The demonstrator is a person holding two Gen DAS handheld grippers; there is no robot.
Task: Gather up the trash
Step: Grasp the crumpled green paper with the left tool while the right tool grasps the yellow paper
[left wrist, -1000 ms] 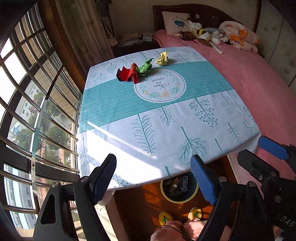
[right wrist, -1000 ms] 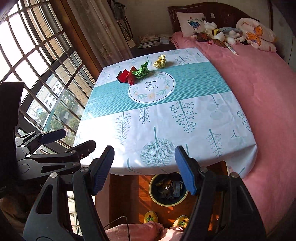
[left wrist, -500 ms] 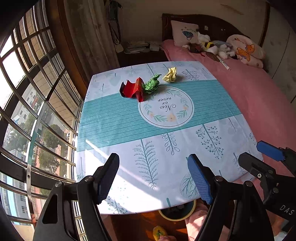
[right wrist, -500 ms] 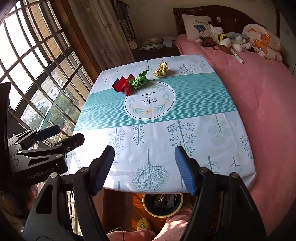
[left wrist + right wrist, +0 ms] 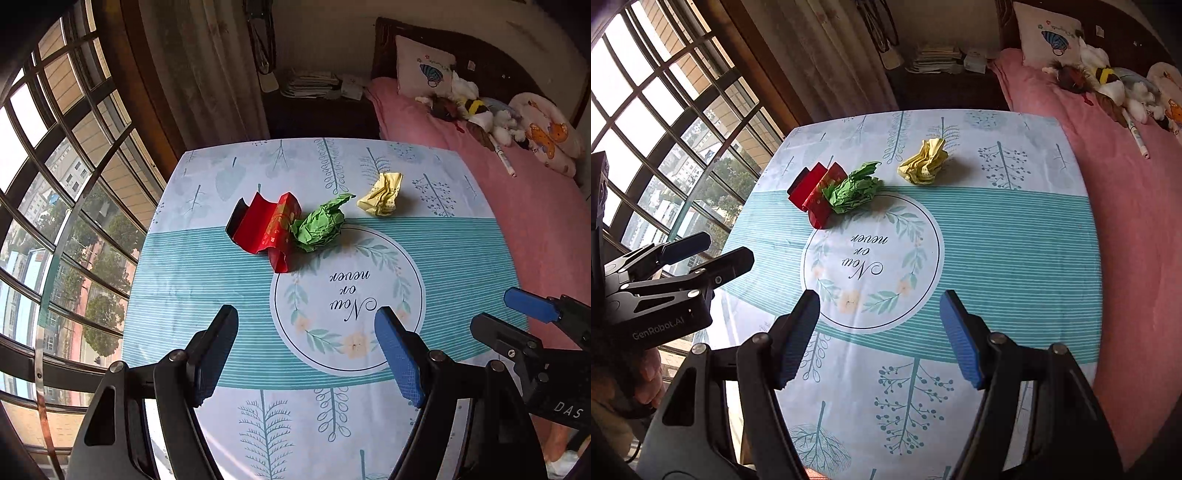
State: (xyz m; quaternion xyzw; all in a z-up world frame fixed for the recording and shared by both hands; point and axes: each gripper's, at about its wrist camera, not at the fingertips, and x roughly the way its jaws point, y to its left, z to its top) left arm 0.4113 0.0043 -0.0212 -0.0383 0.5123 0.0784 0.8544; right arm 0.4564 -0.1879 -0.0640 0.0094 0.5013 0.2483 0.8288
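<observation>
Crumpled paper mostly, so probably featherlight and squishy: green wad (image 5: 320,226) touching the stiffer-looking red foil wrapper (image 5: 266,230), yellow wad (image 5: 382,194) just beside, all far-side on the tablecloth (image 5: 207,280); both left gripper (image 5: 306,354) and right gripper (image 5: 879,338) spread wide, empty; pinch each wad mid-bulge.

My left wrist camera looks forward and down along its fingers from above the near part of the table (image 5: 207,280), facing the far edge, with the window on its left; my right wrist camera sits beside it, further right, facing the same way from similar height; both views share the tablecloth's round emblem (image 5: 347,295), the red wrapper (image 5: 264,229), green paper (image 5: 321,225), yellow paper (image 5: 382,195) and the bed (image 5: 535,206); each view catches the other gripper at its edge.
</observation>
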